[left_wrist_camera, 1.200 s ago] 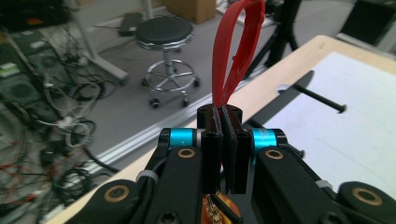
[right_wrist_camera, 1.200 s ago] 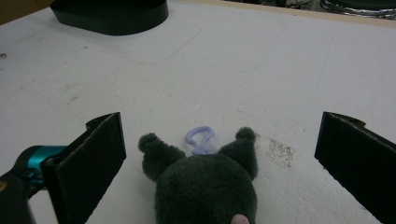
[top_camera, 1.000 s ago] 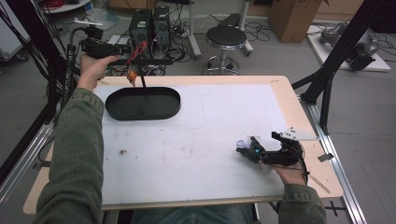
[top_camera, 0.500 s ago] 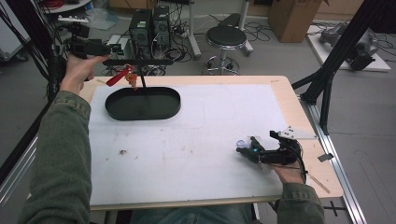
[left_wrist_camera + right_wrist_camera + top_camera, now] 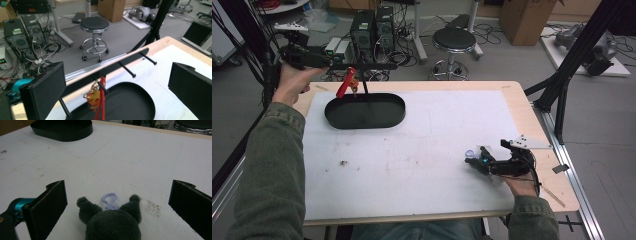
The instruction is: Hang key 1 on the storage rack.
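Here I keep my left gripper wide behind the tray, clear of the hung keychain; my right gripper, wide, straddles the plush.

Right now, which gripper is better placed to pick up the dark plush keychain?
The right gripper. Its open fingers already flank the plush keychain on the white mat, while the left gripper is raised beyond the table's far left corner, near the hook rack.

Red-strapped keychain on rack peg
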A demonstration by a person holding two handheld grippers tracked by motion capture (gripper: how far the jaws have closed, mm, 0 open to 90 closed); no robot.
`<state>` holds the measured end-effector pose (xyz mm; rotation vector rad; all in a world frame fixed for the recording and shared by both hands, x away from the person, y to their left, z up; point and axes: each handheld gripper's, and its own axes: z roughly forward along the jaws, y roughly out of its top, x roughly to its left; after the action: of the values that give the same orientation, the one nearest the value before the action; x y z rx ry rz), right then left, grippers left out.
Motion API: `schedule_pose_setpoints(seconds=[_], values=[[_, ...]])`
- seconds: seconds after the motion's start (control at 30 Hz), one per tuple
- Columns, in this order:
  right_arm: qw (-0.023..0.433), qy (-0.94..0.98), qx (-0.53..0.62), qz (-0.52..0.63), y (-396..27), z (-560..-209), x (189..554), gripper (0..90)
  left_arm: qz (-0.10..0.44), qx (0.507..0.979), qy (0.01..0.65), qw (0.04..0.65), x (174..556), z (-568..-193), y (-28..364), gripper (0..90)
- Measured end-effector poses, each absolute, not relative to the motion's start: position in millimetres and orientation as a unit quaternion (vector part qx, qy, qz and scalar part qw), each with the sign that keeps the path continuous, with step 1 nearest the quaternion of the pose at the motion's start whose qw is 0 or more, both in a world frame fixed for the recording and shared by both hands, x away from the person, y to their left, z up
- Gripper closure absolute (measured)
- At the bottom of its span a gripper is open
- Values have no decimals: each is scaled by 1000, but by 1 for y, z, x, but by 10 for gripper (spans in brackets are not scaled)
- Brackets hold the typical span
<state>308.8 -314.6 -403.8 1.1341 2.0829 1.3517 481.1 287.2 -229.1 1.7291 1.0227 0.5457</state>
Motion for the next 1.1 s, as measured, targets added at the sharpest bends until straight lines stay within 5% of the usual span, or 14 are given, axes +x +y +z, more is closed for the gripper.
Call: schedule_pose_setpoints(seconds=[1.1], values=[[203,746,406,487,-314,-404,309,8,209,729,436,484,423,-291,300,17]])
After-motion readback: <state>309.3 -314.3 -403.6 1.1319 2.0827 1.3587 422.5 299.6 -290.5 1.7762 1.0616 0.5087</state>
